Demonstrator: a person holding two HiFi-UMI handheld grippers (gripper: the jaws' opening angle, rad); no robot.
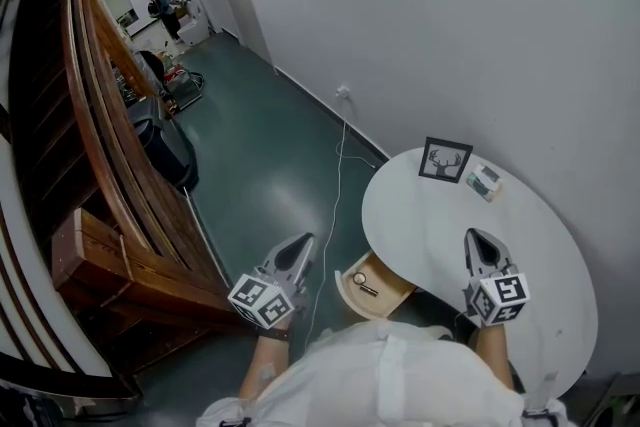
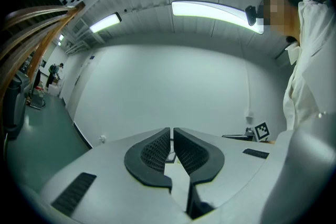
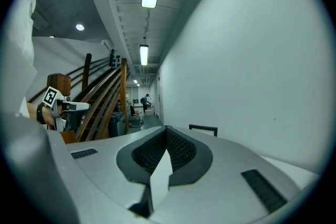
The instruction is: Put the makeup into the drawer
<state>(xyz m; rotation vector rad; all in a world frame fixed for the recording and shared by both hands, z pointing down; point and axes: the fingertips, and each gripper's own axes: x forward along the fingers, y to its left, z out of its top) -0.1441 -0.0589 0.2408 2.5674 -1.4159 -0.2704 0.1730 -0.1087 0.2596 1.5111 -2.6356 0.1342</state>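
Note:
In the head view a small pale box with a teal side, the makeup (image 1: pixel 485 182), lies on the round white table (image 1: pixel 430 225) beside a framed deer picture (image 1: pixel 445 159). The wooden drawer (image 1: pixel 352 302) stands pulled out from the table's near left edge, with a small dark item (image 1: pixel 365 287) inside. My right gripper (image 1: pixel 474 237) hovers over the table, short of the makeup, shut and empty; its jaws (image 3: pixel 167 128) meet at the tips. My left gripper (image 1: pixel 303 242) hangs over the floor left of the drawer, jaws together (image 2: pixel 171 131) with nothing in them.
A wooden staircase (image 1: pixel 100 165) fills the left side. A white cable (image 1: pixel 338 185) runs across the green floor to a wall socket. A dark chair (image 1: pixel 165 150) stands by the stairs, and a person (image 1: pixel 165 0) is far down the corridor. The white wall is close behind the table.

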